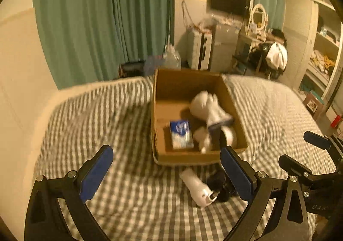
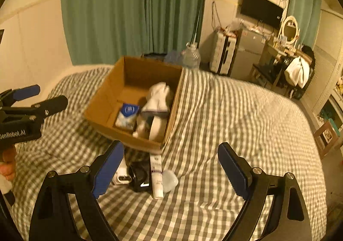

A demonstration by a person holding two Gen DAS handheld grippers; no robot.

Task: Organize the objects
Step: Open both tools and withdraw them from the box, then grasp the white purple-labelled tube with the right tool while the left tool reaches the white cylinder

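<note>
Both grippers hovered over the near part of the bed, nothing between their blue-padded jaws: the left gripper (image 1: pixel 166 173) spread wide and the right gripper (image 2: pixel 171 171) likewise released. Just ahead of them, on the grey-and-white checked bedcover (image 2: pixel 235 112), a small cluster of loose things lay touching one another: a white cylindrical bottle (image 1: pixel 196 187), a black crumpled item (image 2: pixel 139 176), a white tube with purple print (image 2: pixel 156 174) and a small clear plastic piece (image 2: pixel 169 180). Beyond the cluster, close to its near wall, sat the open brown cardboard box (image 1: pixel 190 158), already holding a blue-and-white packet (image 1: pixel 181 137) and a white plush toy (image 1: pixel 211 112) against its right side. Farther back hung green curtains (image 2: pixel 133 9).

Judging by this, the sorting stood partway through, with a reach toward the remaining cluster in hand. The next move would call for lowering one gripper around a single item, probably the bottle or tube, without dragging its neighbours.
</note>
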